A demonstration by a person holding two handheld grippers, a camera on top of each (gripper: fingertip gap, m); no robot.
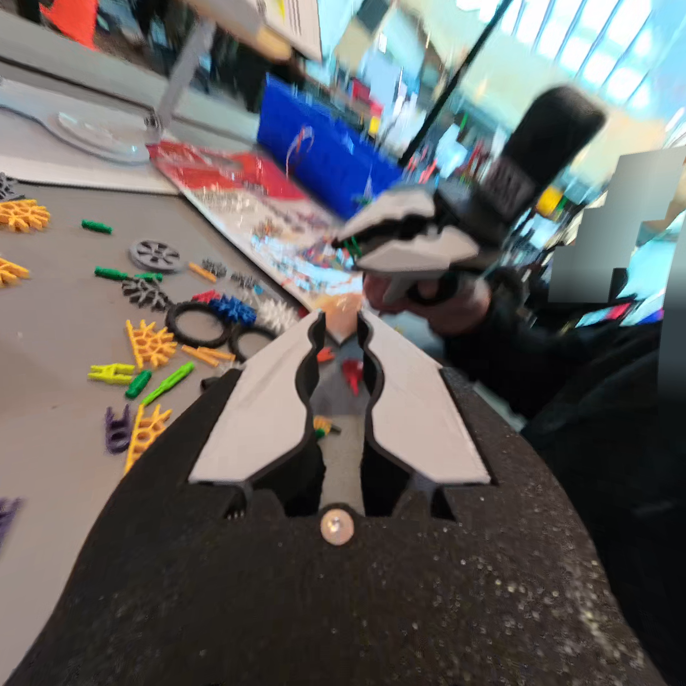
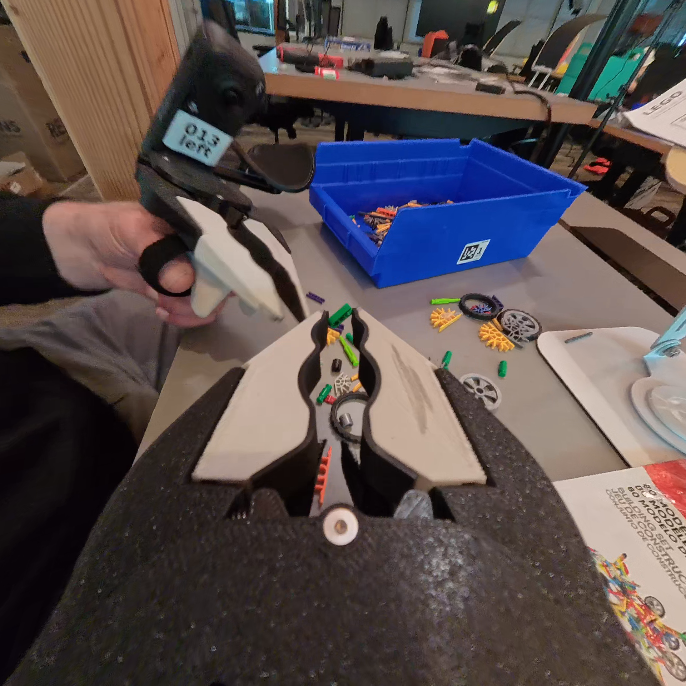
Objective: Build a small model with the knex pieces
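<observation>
My right gripper (image 2: 339,313) is shut on a short green rod (image 2: 340,314), pinched at its fingertips above the grey table (image 2: 538,282). In the left wrist view the right gripper (image 1: 347,252) hangs above the booklet with the green rod (image 1: 352,247) in its tips. My left gripper (image 1: 341,317) is narrowly open and empty, above the table's near edge. In the right wrist view the left gripper (image 2: 293,313) sits just left of my right fingertips, held by a hand (image 2: 92,252). Small loose building pieces lie on the table below both.
A blue bin (image 2: 445,245) with several pieces stands at the back, also in the left wrist view (image 1: 319,148). Yellow connectors (image 2: 495,336), grey wheels (image 2: 480,389) and black tyres (image 1: 198,323) are scattered about. A booklet (image 2: 631,538) and a white board (image 2: 594,371) lie on the right. Only a small space, under 4 cm, lies between the two pairs of fingers.
</observation>
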